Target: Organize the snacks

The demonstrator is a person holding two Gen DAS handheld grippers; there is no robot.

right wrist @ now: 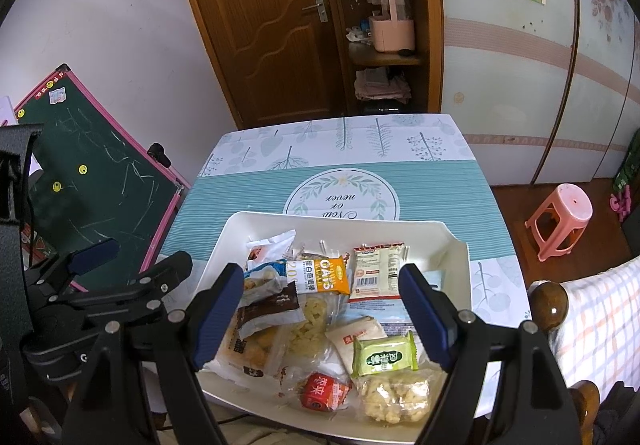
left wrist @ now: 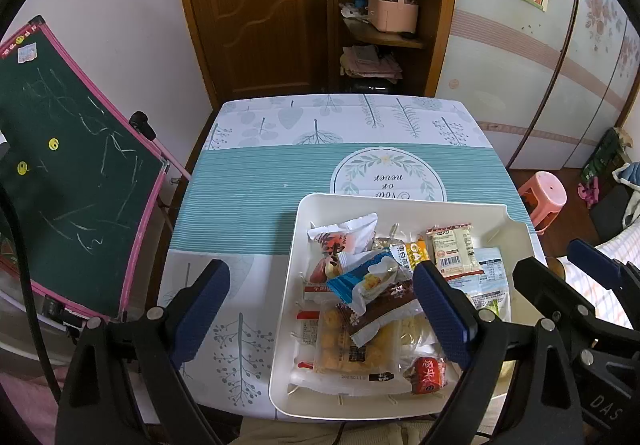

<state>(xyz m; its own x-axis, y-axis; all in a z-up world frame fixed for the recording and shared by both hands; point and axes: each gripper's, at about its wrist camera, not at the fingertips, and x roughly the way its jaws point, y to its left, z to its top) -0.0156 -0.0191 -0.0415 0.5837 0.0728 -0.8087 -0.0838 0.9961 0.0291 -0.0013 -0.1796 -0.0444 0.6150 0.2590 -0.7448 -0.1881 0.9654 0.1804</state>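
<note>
A white tray [left wrist: 400, 201] [right wrist: 340, 219] sits on the near part of the table and holds several wrapped snacks. Among them are a blue packet [left wrist: 368, 279], an orange oat bar [right wrist: 326, 275], a white barcode packet [right wrist: 376, 269], a green packet [right wrist: 384, 353], a red sweet [right wrist: 324, 391] and a brown wrapper [right wrist: 268, 309]. My left gripper [left wrist: 320, 309] hovers open above the tray's left half, with one finger outside its left rim. My right gripper [right wrist: 322, 315] hangs open over the tray's middle. Nothing is pinched in either one.
The table wears a teal and white leaf-print cloth [left wrist: 256, 181]. A green chalkboard easel [left wrist: 68, 173] leans at the table's left side. A pink stool [right wrist: 560, 221] and a checked bed cover [right wrist: 600, 325] with a wooden knob [right wrist: 550, 303] are to the right. A wooden door [left wrist: 256, 5] and shelves stand behind.
</note>
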